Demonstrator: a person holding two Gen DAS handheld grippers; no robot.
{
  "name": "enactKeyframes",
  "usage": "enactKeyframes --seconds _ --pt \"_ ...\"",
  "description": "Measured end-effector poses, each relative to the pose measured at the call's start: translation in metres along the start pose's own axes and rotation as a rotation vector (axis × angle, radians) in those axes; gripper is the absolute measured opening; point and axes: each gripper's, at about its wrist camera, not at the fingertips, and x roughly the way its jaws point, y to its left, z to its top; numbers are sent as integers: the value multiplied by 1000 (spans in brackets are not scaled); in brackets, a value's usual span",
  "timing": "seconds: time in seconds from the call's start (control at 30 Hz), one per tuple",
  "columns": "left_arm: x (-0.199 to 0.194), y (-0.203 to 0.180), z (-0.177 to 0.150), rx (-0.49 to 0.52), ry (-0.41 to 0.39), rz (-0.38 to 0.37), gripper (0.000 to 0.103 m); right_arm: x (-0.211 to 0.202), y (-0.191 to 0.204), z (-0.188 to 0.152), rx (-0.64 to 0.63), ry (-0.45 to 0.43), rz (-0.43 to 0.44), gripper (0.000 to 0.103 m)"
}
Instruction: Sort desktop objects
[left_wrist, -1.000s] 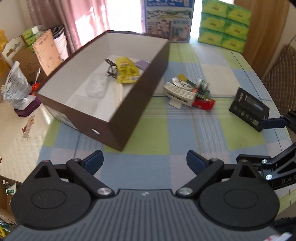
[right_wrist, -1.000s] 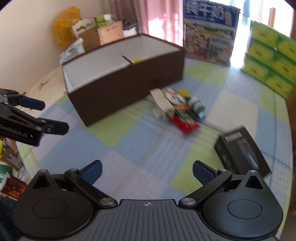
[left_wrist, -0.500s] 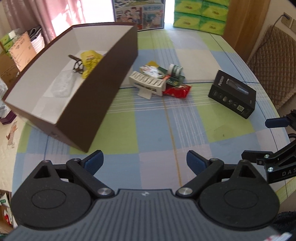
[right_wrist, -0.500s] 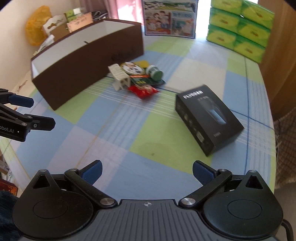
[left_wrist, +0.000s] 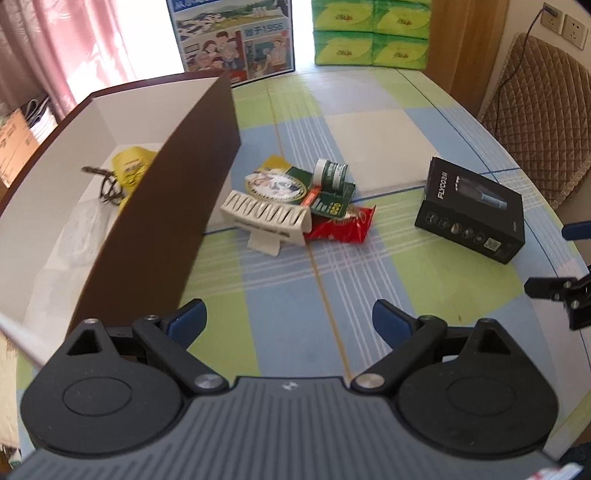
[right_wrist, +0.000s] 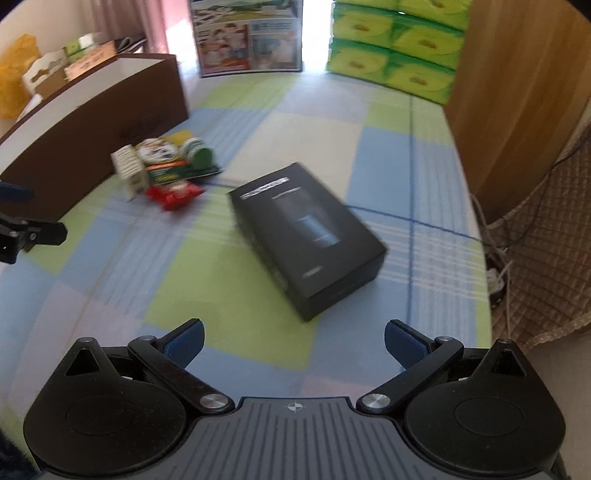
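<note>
A brown storage box (left_wrist: 173, 206) (right_wrist: 96, 122) with a white inside stands at the left; a yellow packet (left_wrist: 131, 168) and a dark clip (left_wrist: 105, 184) lie in it. Beside its wall sits a small pile: a white ribbed holder (left_wrist: 264, 218) (right_wrist: 127, 171), a round printed packet (left_wrist: 275, 184), a green tape roll (left_wrist: 330, 173) (right_wrist: 199, 155) and a red packet (left_wrist: 343, 227) (right_wrist: 171, 194). A black product box (left_wrist: 471, 210) (right_wrist: 306, 236) lies to the right. My left gripper (left_wrist: 288, 323) is open above bare cloth. My right gripper (right_wrist: 293, 339) is open, just short of the black box.
The table wears a blue, green and white checked cloth (left_wrist: 332, 295). A printed carton (left_wrist: 234, 40) and stacked green tissue packs (left_wrist: 369, 33) stand at the far edge. A quilted brown chair (left_wrist: 535, 122) is at the right, cluttered cartons (right_wrist: 55, 70) at the left.
Both views have swung to the right. The storage box has slid toward the left of each frame, and the black box now fills the middle of the right wrist view, closer.
</note>
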Motion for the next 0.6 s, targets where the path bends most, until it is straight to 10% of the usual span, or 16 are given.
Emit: enactKeyframes --seconds 0.6 --pt "55 1 33 40 24 -22 95 73 -13 33 -277 -30 80 101"
